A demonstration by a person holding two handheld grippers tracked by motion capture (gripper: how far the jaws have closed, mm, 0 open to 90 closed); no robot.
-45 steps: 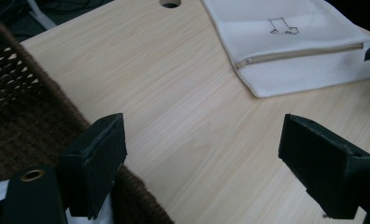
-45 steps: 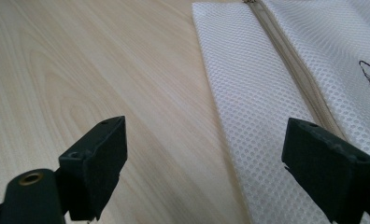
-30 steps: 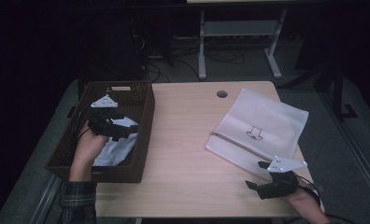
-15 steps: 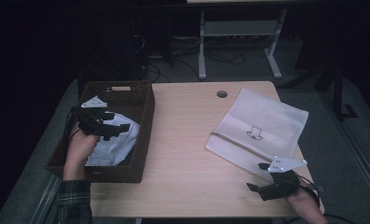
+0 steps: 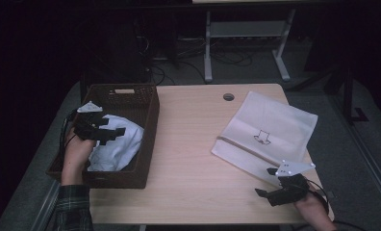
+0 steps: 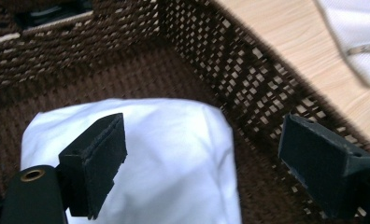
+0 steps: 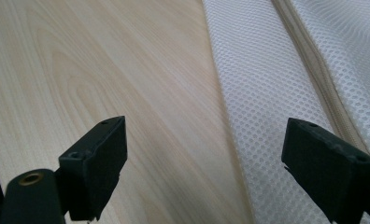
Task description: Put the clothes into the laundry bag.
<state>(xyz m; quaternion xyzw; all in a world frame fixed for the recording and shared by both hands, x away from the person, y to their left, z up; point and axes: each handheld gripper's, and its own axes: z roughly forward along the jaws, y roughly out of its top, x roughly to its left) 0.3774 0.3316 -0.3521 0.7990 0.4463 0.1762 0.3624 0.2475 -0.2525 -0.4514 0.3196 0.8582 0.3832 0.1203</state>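
My left gripper [image 5: 112, 134] hangs inside the basket [image 5: 149, 120], jaws apart and empty, over the white cloth [image 5: 119, 147] that lies bunched on the basket floor. In the left gripper view the cloth [image 6: 174, 154] sits below and between my two pads, nearer the left one, and neither pad presses on it; whether the left pad brushes the fabric I cannot tell. The woven wall of the basket [image 6: 230, 79] runs just behind my right pad, and beyond that wall lies the table [image 6: 286, 42]. My left hand [image 5: 77, 153] comes in over the basket's near left rim. My right gripper [image 5: 270, 187] rests low over the table [image 5: 188, 144], well apart from the basket, at the near corner of the mesh bag [image 5: 270, 120]. Its jaws also stand wide with nothing in them. In the right gripper view my left pad is over bare wood [image 7: 103, 70] and my right pad is over the edge of the bag [image 7: 262, 93], whose zipper strip runs diagonally just past that pad. The bag lies flat on the table to the right of the basket, its small dark print facing up, clear of the basket's right wall. A round hole [image 5: 228, 96] in the table sits between the basket's far corner and the bag's far corner.
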